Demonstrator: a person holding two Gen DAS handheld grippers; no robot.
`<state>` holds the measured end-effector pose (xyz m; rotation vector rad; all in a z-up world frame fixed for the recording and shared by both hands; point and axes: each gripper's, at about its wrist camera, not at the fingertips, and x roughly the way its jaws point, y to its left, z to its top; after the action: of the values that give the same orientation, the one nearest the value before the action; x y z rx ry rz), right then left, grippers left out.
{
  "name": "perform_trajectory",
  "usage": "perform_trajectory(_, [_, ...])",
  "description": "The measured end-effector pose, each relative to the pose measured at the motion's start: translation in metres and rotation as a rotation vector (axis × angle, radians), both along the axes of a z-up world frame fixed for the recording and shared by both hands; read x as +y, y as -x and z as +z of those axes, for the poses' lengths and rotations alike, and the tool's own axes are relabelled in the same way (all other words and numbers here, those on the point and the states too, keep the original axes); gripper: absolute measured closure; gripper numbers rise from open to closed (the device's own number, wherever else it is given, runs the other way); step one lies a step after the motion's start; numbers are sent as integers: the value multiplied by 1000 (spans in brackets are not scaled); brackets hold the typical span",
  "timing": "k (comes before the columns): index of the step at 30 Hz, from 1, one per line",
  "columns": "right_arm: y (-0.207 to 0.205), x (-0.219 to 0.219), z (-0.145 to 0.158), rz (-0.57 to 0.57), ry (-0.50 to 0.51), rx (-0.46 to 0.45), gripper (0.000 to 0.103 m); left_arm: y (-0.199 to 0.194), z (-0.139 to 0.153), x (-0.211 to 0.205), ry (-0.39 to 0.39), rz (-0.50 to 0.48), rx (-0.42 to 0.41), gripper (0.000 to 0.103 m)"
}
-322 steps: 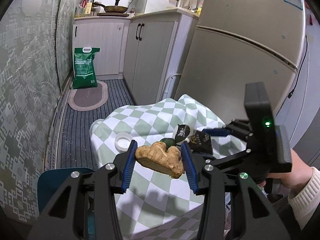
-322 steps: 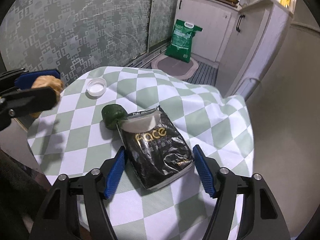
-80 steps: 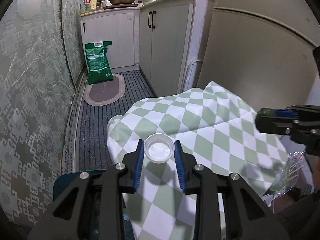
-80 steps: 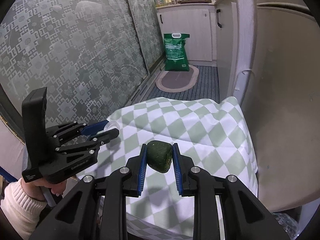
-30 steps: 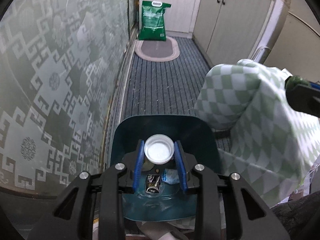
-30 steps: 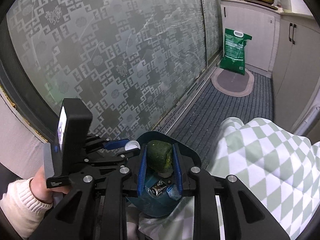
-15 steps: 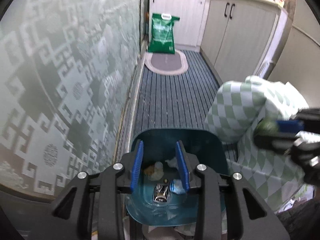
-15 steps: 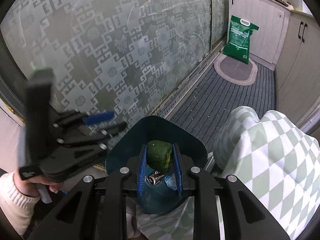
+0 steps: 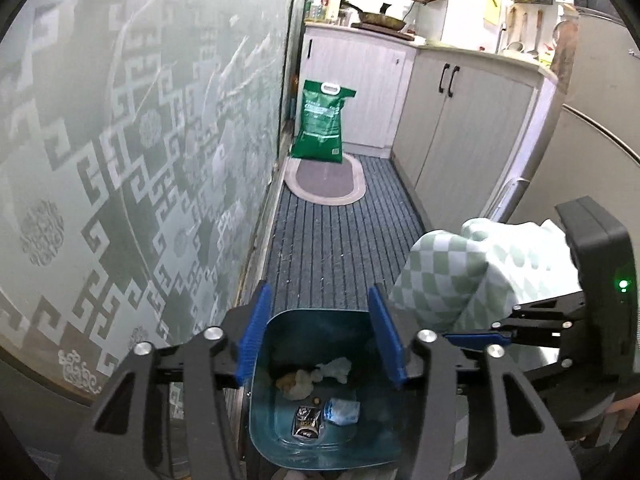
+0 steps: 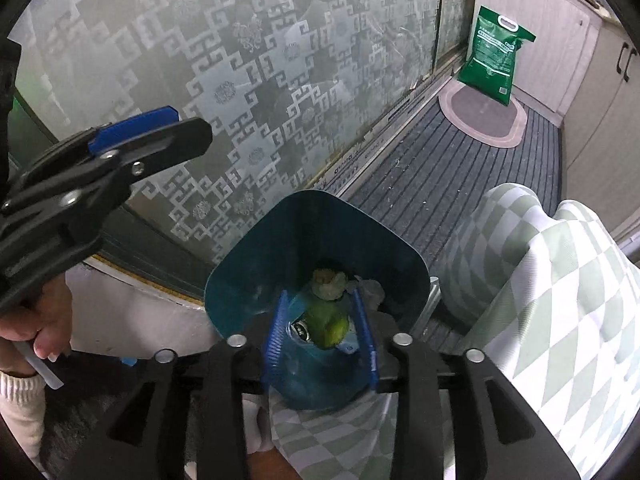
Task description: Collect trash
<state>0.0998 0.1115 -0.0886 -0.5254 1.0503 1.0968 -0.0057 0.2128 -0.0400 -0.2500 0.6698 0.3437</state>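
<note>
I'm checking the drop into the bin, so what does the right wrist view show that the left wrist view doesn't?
Only the right wrist view shows the green lump falling between the open right gripper pads, which have just been opening. Only the left wrist view shows the black wrapper and white tissue inside, past the open left gripper. Both show the blue bin and green sack.

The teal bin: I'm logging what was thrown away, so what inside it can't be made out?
- Green lump, right wrist view: motion-blurred; landed or falling, cannot tell.
- Black packet, left wrist view: print too small to read.
- Teal bin, right wrist view: floor mostly hidden by the lump.
</note>
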Motion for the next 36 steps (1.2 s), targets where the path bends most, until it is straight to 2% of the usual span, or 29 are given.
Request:
perform_trajectory(2, [-1, -3, 4, -7, -14, -4, 60, 3, 5, -3, -8, -2, -12, 41])
perform_trajectory(6, [-5, -14, 16, -31, -53, -25, 60, 8, 17, -9, -28, 2, -44, 32])
perform_trajectory(11, [-6, -32, 35, -70, -111, -67, 55, 14, 29, -19, -52, -19, -81, 27])
perform_trajectory(18, [-11, -70, 63, -146, -160, -127, 40, 20, 35, -41, -69, -44, -82, 8])
perform_trajectory(21, [-9, -88, 77, -172, -190, -154, 33, 26, 34, -49, -37, -42, -95, 6])
perform_trajectory(29, [3, -149, 125, -250, -266, -236, 13, 25, 29, -81, -55, -62, -31, 3])
perform_trajectory(33, [13, -180, 147, -288, -299, -297, 4, 28, 32, -100, -95, -68, -29, 3])
perform_trajectory(36, [17, -203, 156, -328, -334, -345, 3, 33, 39, -112, -125, -58, -51, 3])
